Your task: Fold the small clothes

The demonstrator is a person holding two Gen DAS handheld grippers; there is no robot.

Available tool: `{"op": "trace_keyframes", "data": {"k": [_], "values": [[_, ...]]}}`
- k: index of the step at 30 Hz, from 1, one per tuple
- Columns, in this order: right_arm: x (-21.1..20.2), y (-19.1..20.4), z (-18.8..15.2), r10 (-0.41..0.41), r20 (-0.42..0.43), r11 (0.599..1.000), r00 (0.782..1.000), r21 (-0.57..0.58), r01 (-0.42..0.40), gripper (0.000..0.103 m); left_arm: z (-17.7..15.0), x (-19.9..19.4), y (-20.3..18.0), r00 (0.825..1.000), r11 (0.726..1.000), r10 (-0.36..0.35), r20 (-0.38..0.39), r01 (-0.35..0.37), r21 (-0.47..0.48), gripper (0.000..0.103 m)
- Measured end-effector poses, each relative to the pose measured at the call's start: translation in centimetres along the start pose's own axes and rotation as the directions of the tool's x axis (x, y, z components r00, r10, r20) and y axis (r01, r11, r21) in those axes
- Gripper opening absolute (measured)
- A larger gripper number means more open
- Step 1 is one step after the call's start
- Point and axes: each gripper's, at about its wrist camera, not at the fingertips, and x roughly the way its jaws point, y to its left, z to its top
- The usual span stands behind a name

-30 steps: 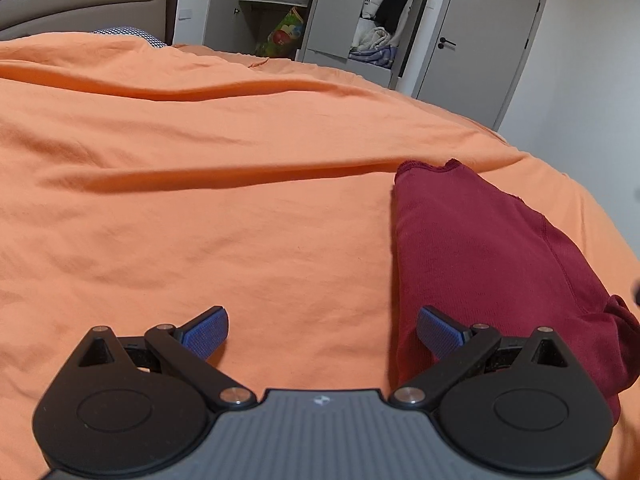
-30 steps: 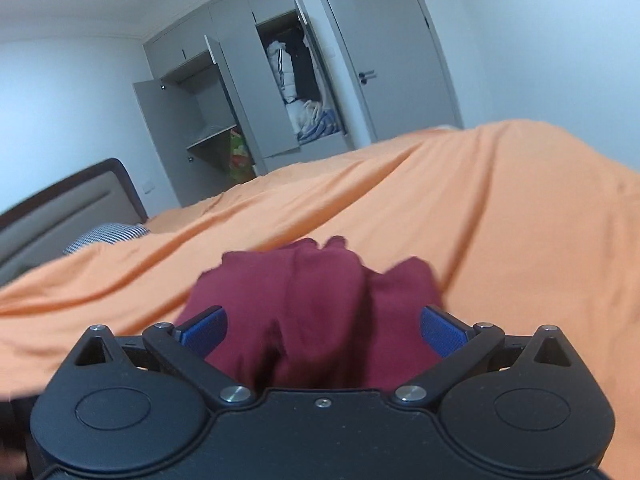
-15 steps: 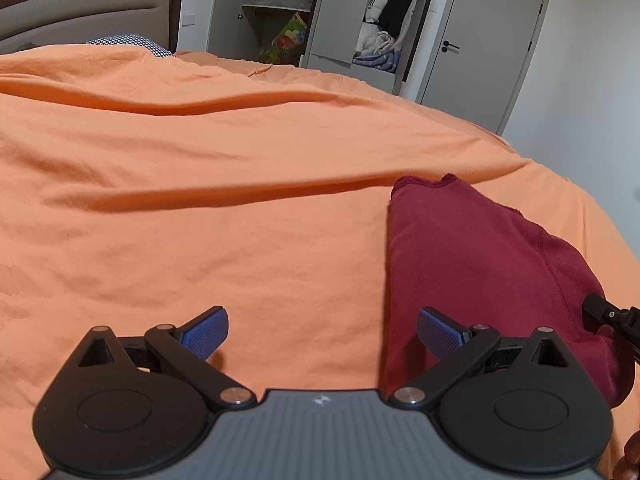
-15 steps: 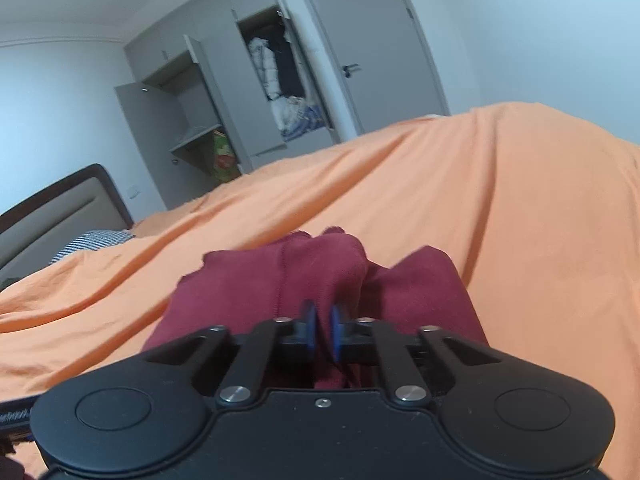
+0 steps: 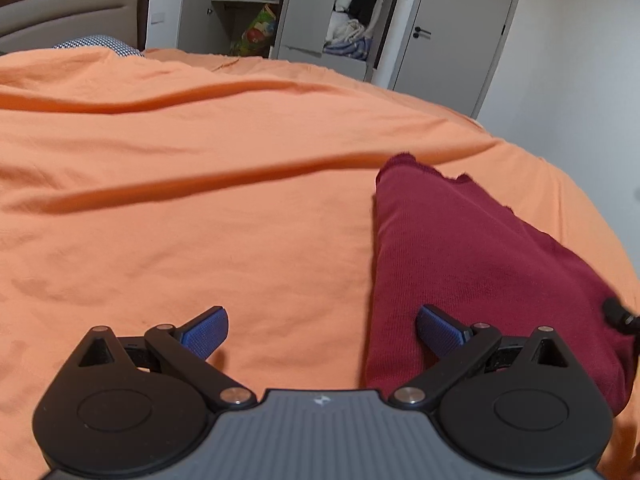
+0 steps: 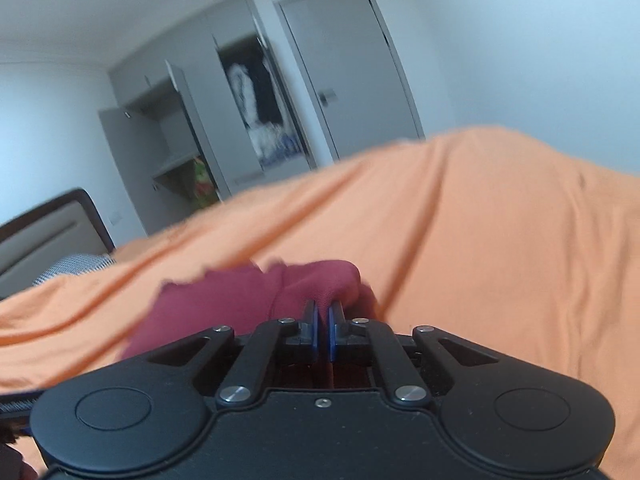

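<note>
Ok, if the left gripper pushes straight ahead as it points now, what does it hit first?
Probably the orange bedsheet: the open left gripper aims at bare sheet, with the maroon garment just right of its line.

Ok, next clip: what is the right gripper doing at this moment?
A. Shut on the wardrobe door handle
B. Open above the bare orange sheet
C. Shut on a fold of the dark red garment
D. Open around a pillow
C: in the right wrist view the right gripper has its blue pads pressed together on a bunched fold of the dark red garment.
</note>
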Motion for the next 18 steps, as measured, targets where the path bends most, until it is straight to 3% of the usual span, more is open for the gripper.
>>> {"op": "trace_keyframes", "data": {"k": [3,6,7,8,10,13,18], "values": [[0.8,-0.8,-1.0,0.007,-0.045,1.0,0.999,0.029,-0.005,0.006,-0.2,0.1,0.0,1.0,1.0,0.004,-0.006,-0.004,0.003,0.103],[0.2,-0.5,-1.0,-0.016,-0.024,1.0,1.0,0.002,0.016,0.028,0.7,0.0,-0.3,1.0,1.0,0.008,0.002,-0.008,0.02,0.103],[-0.1,-0.2,-0.9,-0.039,-0.013,0.999,0.999,-0.017,0.039,0.051,1.1,-0.1,-0.5,1.0,1.0,0.012,0.013,-0.013,0.026,0.103],[-0.2,0.0,-0.8,-0.068,-0.001,0.997,0.998,-0.041,0.068,0.082,1.5,-0.1,-0.6,1.0,0.999,0.012,0.024,-0.013,0.03,0.103],[-0.6,1.0,-0.7,-0.113,0.054,0.987,0.992,-0.11,0.119,0.101,2.2,0.1,-1.3,0.999,0.999,0.006,0.036,-0.007,0.042,0.103],[-0.3,2.4,-0.7,-0.111,0.092,0.966,0.99,-0.225,0.129,0.102,2.8,1.2,-2.7,0.999,0.997,0.012,0.037,-0.014,0.073,0.103],[1.7,2.8,-2.4,-0.109,0.032,0.949,0.994,-0.293,0.113,0.102,1.7,3.1,-4.2,0.999,0.993,0.043,0.028,-0.046,0.109,0.103]]}}
